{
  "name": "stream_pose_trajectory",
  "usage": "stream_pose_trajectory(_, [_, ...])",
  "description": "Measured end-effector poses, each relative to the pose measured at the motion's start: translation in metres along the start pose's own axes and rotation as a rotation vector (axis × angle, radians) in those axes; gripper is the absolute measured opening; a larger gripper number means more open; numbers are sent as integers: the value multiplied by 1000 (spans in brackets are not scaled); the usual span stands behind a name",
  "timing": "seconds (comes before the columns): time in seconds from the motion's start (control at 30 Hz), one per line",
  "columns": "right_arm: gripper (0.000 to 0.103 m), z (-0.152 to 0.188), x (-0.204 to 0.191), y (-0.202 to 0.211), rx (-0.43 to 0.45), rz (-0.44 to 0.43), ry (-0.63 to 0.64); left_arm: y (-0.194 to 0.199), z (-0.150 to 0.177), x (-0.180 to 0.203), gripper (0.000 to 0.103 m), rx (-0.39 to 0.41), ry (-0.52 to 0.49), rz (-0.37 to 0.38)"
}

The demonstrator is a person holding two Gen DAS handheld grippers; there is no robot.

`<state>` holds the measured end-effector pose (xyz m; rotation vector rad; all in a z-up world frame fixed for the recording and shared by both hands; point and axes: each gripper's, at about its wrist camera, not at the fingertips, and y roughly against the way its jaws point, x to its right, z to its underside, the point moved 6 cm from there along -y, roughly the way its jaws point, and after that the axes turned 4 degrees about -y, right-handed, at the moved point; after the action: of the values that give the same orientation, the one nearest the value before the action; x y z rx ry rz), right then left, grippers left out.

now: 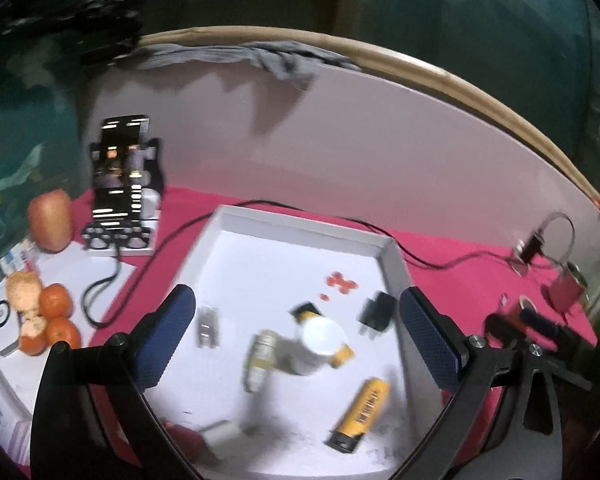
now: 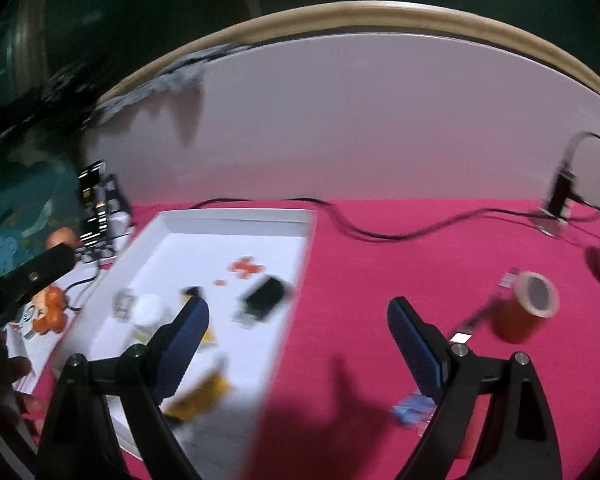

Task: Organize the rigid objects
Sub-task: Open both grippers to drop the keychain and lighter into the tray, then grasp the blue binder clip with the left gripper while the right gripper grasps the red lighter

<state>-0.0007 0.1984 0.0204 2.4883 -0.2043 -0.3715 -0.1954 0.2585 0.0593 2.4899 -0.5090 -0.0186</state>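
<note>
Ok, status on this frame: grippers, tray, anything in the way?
Left gripper open, empty, over white tray. Right gripper open, empty. Tape roll outside the tray, on pink cloth. Nothing blocking.

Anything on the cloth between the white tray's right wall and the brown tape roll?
In the right wrist view, only bare pink cloth lies between the white tray and brown tape roll.

Motion-blurred small bottle (image 1: 260, 360); yellow tube (image 2: 198, 398) behind gripper finger
</note>
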Motion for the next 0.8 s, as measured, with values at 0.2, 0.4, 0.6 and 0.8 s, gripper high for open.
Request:
stream_pose_trajectory(0.2, [91,26,80,15,-60,89,-39,-12,22,58,103,-56,-141,75])
stream_pose_trajectory(0.4, [91,60,99,20,-144,101,18,-19,43,103,103,-105,-252,110])
stream_pose_trajectory(0.6, [90,76,103,7,-203,133,55,-17,49,114,103,-119,-285,108])
stream_pose_trajectory(0.8, [59,75,105,0,-208,153,54,-17,50,116,103,-127,-296,102])
